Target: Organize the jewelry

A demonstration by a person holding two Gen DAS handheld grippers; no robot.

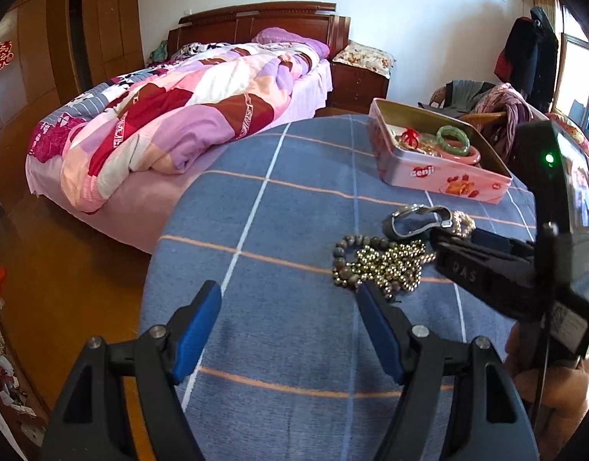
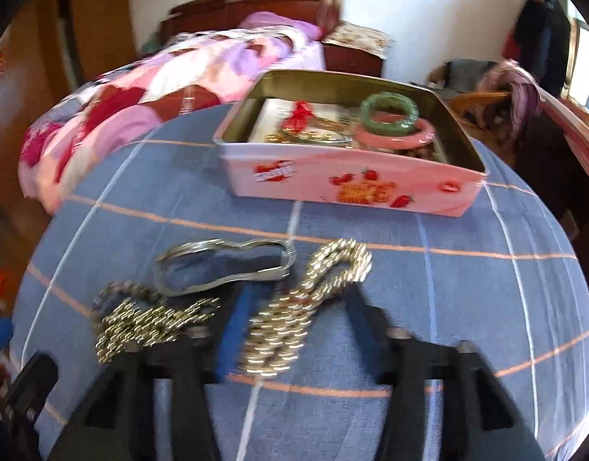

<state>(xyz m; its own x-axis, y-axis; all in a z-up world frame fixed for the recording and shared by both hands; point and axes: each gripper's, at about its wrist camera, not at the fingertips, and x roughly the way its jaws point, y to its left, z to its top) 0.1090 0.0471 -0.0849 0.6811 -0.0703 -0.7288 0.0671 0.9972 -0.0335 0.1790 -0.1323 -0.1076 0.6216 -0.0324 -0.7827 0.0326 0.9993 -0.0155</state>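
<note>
A pink tin box (image 1: 444,176) (image 2: 352,184) stands open on the blue checked cloth (image 1: 287,230). In it lie a green bangle (image 2: 388,113), a pink bangle (image 2: 394,136) and a red-tasselled piece (image 2: 302,113). On the cloth lie a gold bead chain (image 1: 390,265) (image 2: 148,319), a dark bead bracelet (image 1: 342,265), a silver band (image 1: 413,219) (image 2: 225,265) and a gold woven chain (image 2: 306,307). My left gripper (image 1: 290,307) is open, low over the cloth, left of the pile. My right gripper (image 2: 294,303) (image 1: 486,269) is open around the gold woven chain.
A bed with a patchwork quilt (image 1: 171,115) stands behind the table, with a wooden nightstand (image 1: 358,80) beside it. A chair piled with clothes (image 1: 494,107) is at the right by the window. The table's left edge drops to the wooden floor (image 1: 64,269).
</note>
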